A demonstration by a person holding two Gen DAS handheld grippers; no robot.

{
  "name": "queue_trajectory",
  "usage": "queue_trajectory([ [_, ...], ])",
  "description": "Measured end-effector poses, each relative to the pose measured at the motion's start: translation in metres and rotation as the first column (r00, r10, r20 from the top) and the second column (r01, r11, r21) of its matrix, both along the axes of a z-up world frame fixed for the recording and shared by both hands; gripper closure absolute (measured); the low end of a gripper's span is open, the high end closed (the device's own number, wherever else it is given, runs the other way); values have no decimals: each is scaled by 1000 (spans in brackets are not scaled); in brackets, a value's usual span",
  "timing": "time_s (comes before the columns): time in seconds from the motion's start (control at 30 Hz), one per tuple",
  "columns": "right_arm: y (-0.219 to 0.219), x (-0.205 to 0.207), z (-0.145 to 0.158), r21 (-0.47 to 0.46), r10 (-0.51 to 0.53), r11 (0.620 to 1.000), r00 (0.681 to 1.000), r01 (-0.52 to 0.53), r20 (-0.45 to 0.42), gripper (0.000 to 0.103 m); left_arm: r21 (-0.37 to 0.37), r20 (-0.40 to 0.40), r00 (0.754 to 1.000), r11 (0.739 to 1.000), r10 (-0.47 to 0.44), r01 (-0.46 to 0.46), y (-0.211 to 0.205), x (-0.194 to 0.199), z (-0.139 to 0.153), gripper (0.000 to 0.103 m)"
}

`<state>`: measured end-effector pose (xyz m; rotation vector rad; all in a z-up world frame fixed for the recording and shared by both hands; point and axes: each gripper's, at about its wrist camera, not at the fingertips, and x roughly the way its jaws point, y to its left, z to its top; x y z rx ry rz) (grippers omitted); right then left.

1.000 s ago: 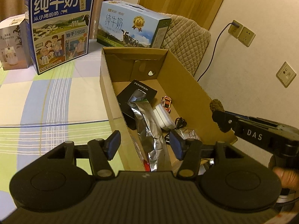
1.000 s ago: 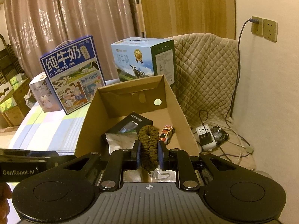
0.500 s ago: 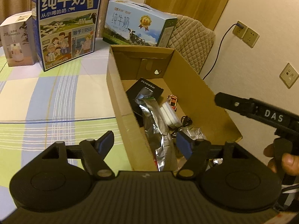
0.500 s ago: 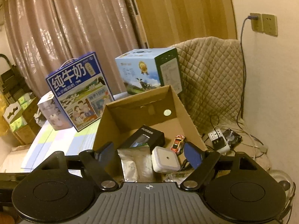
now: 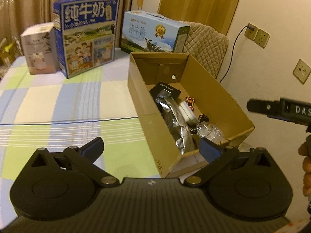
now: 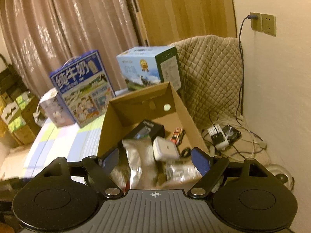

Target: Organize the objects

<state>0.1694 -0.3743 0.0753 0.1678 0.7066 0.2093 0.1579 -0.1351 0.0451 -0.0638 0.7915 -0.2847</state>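
Note:
An open cardboard box (image 5: 213, 89) stands on the checked tablecloth (image 5: 58, 101). Inside lie a black carton (image 5: 165, 90), a silver foil bag (image 5: 178, 124), a white device (image 5: 187, 110), a small orange toy car (image 5: 190, 102) and crinkled clear plastic (image 5: 208, 130). My left gripper (image 5: 150, 145) hovers before the box's near corner, its jaws opening wide with nothing held. My right gripper (image 6: 155, 158) stands open above the near end of the box (image 6: 186, 112), empty. One of its fingers (image 5: 258, 106) shows at the right of the left wrist view. No brown braided loop is in sight.
Behind the box stand a dark blue milk carton (image 5: 87, 38), a light blue one (image 5: 153, 35) and a small white box (image 5: 38, 50). A quilted chair (image 6: 210, 68) sits by the wall, with a power strip and cables (image 6: 217, 134) on the floor.
My right gripper opened and let go of the brown braided loop, which has dropped from view. My left jaws spread wider. Both grippers drew back from the box.

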Motion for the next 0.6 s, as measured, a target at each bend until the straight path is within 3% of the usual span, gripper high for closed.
queue_trajectory([
  [0.33, 21, -65, 1, -86, 73, 993, 996, -77, -46, 24, -25, 1, 999, 999, 36, -36, 17, -52, 20, 1],
  [0.6, 38, -107, 0, -119, 119, 985, 992, -125, -50, 24, 4, 5, 999, 999, 32, -32, 29, -98, 25, 1],
])
